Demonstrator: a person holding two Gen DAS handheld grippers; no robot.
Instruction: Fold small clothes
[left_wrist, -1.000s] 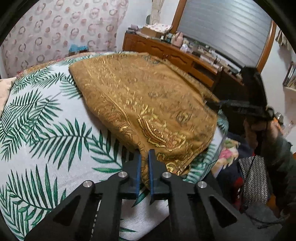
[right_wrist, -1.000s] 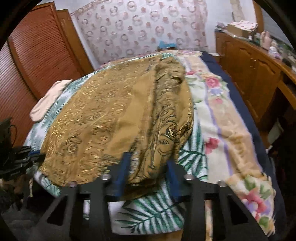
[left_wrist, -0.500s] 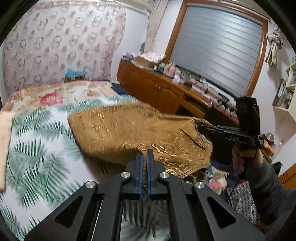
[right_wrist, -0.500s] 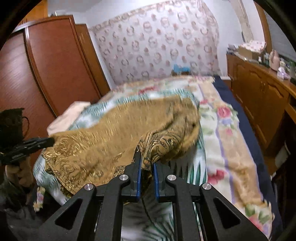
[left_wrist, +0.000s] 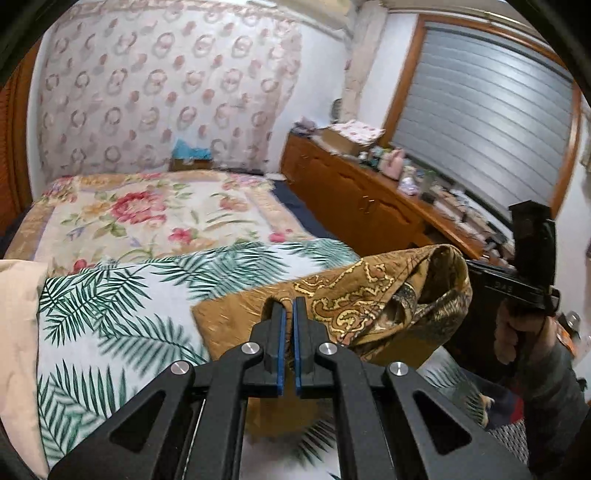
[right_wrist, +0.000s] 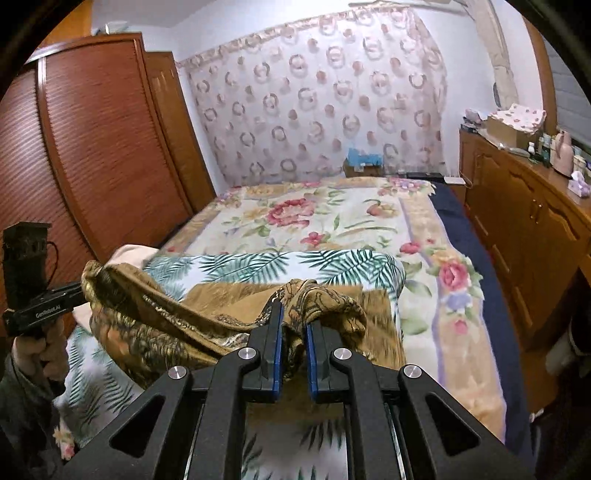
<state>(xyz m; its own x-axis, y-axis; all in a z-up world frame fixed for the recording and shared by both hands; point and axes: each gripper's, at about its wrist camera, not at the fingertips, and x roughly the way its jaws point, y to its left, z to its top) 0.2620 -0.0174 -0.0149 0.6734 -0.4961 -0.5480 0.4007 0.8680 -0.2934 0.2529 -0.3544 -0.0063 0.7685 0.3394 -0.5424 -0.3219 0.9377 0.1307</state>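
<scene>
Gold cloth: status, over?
Left gripper and right gripper both shut on gold cloth. Near edge lifted, rest on bed. No obstruction seen.

The garment (left_wrist: 373, 306) is mustard-gold with darker paisley scrollwork. The sheet (left_wrist: 122, 314) beneath it is white with green palm fronds. The bedspread (right_wrist: 332, 218) is cream with pink roses. The curtain (right_wrist: 325, 92) carries pinkish rings, and the wardrobe (right_wrist: 92, 147) is reddish-brown.

Ahead of my grippers, the bed (right_wrist: 476, 236) is wearing a floral blanket (right_wrist: 332, 218); a palm-leaf sheet (left_wrist: 110, 295) is lying nearer, with the gold cloth (left_wrist: 229, 317) trailing onto it.
</scene>
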